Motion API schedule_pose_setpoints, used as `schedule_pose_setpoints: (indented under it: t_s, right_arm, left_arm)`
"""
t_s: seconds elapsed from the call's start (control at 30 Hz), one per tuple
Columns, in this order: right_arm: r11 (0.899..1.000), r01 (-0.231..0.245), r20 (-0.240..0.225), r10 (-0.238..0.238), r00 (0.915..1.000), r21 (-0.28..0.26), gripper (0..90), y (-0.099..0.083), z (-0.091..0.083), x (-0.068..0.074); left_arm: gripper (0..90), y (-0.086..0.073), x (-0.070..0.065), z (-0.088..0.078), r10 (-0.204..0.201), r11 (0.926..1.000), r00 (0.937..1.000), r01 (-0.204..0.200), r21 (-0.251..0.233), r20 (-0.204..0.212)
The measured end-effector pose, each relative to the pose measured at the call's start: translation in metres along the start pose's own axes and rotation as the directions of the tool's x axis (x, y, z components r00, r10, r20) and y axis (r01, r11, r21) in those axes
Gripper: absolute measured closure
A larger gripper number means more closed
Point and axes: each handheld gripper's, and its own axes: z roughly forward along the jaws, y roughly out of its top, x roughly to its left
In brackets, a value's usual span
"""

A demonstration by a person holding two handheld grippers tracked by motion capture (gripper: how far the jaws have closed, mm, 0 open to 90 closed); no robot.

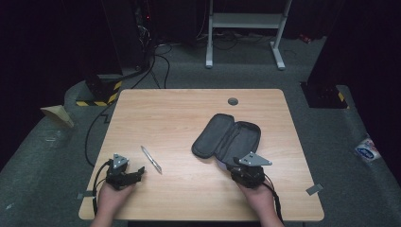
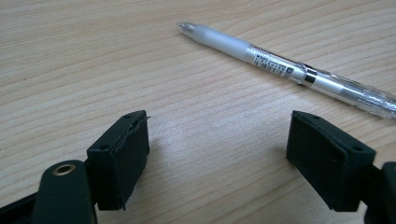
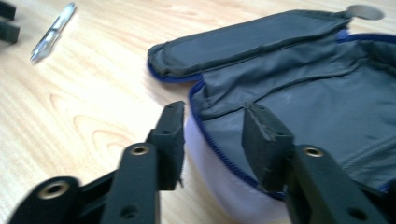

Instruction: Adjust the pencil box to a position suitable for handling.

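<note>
Now the right gripper [image 3: 212, 140] has its jaws astride the near rim of the open pencil case [image 1: 227, 138] mid-table, not visibly pinching it. Left gripper [image 2: 217, 158] gapes wide, empty, just short of the pen [image 2: 280, 65].

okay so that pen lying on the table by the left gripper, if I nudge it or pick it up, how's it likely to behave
The pen looks like smooth, round clear plastic lying flat on the bare table, so a sideways nudge would probably roll it. It looks thin and likely light. Its glossy barrel may slip between the left gripper jaws unless gripped squarely.
</note>
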Motion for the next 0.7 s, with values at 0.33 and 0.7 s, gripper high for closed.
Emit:
schedule_pose_setpoints:
  t_s: [0.33, 0.7]
  right_arm:
    - [0.998, 0.059, -0.033, -0.059, 0.9977, 0.007, 85.7, -0.005, 0.007, 0.02]
    - [0.993, 0.118, -0.104, -0.116, 0.9878, 0.019, 86.6, -0.003, 0.016, 0.059]
  left_arm:
    - [21.5, 0.0, 0.0, 0.0, 0.001, 1.0, 1.0, -0.001, 0.0, 0.002]
    - [21.5, 0.0, 0.0, 0.0, 0.003, 1.0, 1.0, -0.003, 0.001, 0.005]
